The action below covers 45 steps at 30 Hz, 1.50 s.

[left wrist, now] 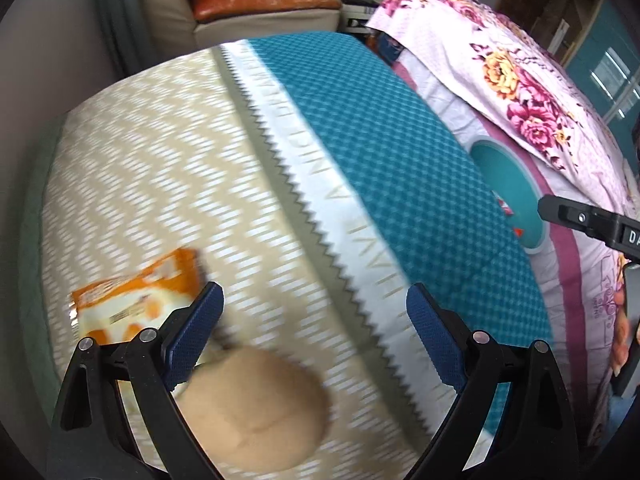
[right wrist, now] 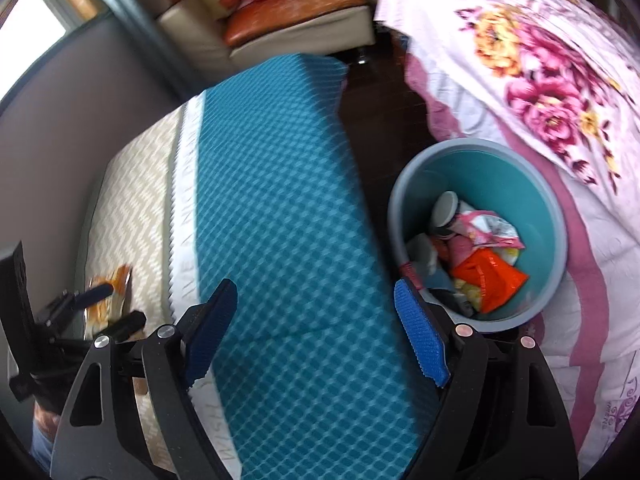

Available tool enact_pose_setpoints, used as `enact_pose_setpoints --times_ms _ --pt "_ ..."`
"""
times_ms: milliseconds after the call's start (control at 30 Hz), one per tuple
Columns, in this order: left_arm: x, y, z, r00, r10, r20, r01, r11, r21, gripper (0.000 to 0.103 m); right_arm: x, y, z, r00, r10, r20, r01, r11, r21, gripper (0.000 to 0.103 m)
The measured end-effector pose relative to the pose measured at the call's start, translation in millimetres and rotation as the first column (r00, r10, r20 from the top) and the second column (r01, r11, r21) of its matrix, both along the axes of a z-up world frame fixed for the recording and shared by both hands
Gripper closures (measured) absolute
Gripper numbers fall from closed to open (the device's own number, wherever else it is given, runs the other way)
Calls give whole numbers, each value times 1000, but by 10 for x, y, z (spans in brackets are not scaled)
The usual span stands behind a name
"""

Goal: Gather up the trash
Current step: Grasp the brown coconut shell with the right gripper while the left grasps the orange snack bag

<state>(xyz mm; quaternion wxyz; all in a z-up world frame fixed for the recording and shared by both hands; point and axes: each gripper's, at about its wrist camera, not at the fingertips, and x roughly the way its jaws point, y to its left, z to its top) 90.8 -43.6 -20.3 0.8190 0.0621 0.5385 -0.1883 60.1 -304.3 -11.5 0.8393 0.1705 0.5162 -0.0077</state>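
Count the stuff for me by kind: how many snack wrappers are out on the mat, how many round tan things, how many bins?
Orange snack wrapper on the mat: 1
Round tan thing, too blurred to name: 1
Bin, trash already inside: 1
Total: 3

White band (left wrist: 320,184) of mat: faint capital letters, partly legible, "HAVE A NICE". Other print blurred.

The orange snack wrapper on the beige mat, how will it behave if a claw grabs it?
The orange snack wrapper looks thin and flat, so probably floppy and very light. Its glossy film may slip between pads. Lying flat on the beige mat, its edge could be hard to catch.
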Motion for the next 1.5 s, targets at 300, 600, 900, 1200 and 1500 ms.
enact_pose_setpoints --times_ms 300,600,900,1200,1500 --pt "-130 1023 18 989 143 23 -143 990 13 10 59 1101 -25 967 249 -62 -250 968 -15 26" --pt "-288 1866 -33 953 301 16 -301 953 -23 10 -41 2350 -307 852 494 -175 -503 864 -8 26" --pt "-396 2306 -213 926 376 -35 -378 925 -50 10 -128 2906 -530 799 550 -244 -581 811 -72 20" --pt "-369 2379 -292 924 378 -48 -381 922 -67 10 -164 3039 -632 809 547 -216 -577 810 -106 16" --pt "-289 2279 -268 933 356 -50 -359 930 -80 10 100 2578 -291 859 489 -150 -472 871 136 18"
